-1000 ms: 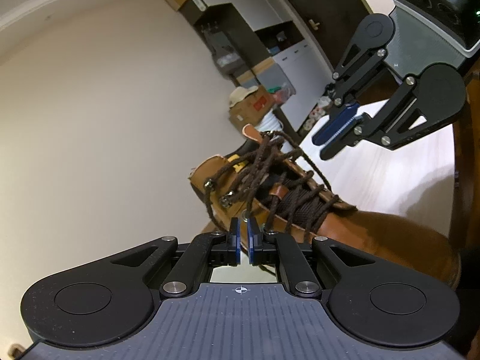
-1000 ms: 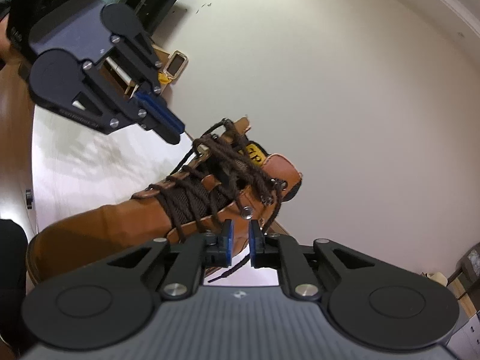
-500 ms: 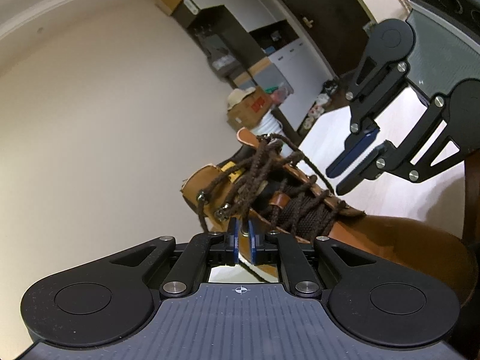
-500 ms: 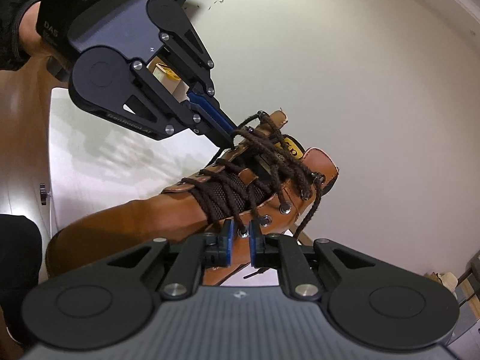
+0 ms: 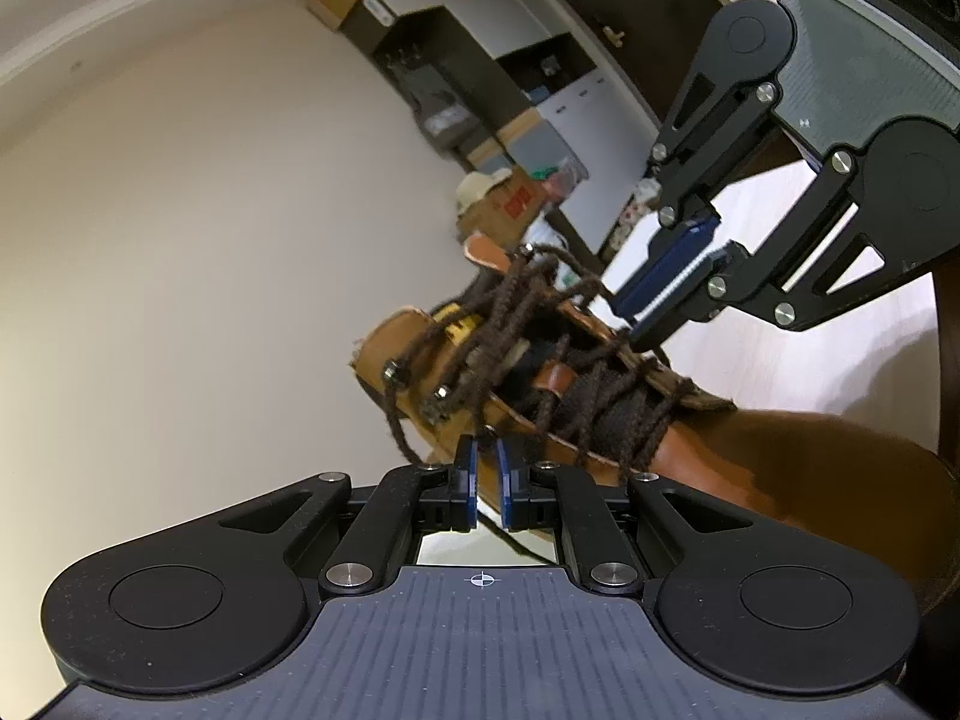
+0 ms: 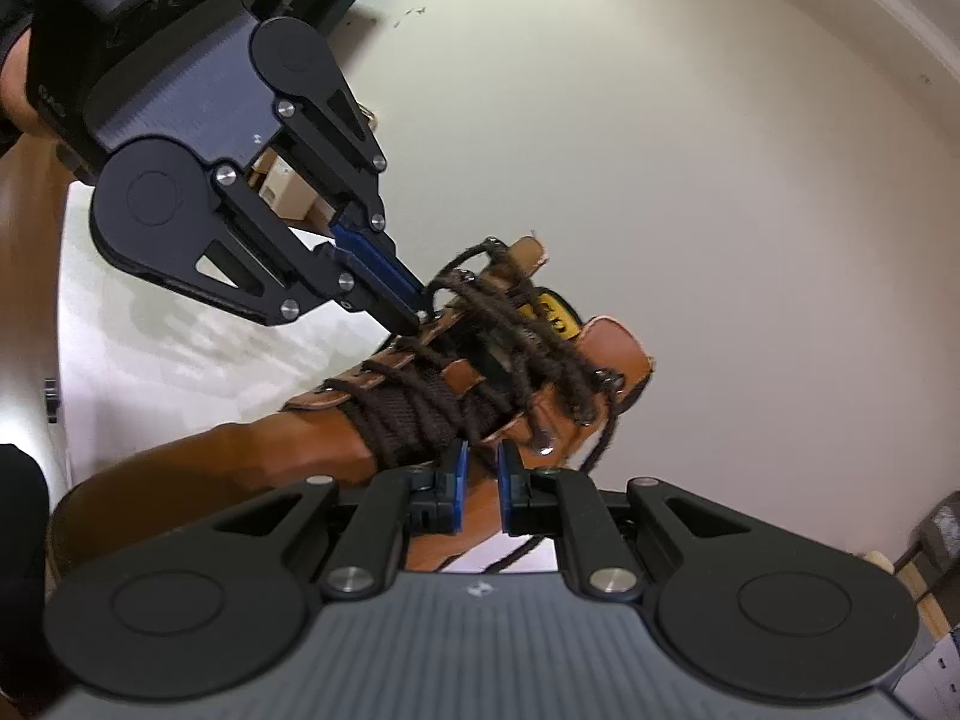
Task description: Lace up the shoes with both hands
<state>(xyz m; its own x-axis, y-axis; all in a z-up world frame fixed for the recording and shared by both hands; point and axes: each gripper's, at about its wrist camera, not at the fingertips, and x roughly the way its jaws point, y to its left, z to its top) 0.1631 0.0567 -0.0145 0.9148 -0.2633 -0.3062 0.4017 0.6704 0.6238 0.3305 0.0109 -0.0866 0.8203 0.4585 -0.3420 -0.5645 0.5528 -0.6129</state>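
Note:
A tan leather boot (image 5: 750, 450) with dark brown laces (image 5: 498, 324) stands on a white tabletop (image 5: 810, 348). Low at its ankle side, my left gripper (image 5: 485, 456) shows a narrow gap between the blue pads, with only boot leather seen behind. From the right wrist view the left gripper (image 6: 411, 318) touches the boot (image 6: 240, 462) at its upper eyelet edge, beside the laces (image 6: 510, 324). My right gripper (image 6: 480, 456) is open, close to the opposite ankle side, nothing pinched. In the left wrist view the right gripper (image 5: 630, 327) hovers at the lace rows.
A plain wall stands behind the boot. Cardboard boxes (image 5: 510, 204) and white cabinets (image 5: 480, 18) are far behind on the left wrist view. A wooden table rim (image 6: 24, 252) borders the white tabletop (image 6: 150, 360). A loose lace end (image 6: 510, 558) hangs below the boot.
Both grippers have closed in on the boot, each from its own side, until their tips are at the laces. The left pads have parted slightly.

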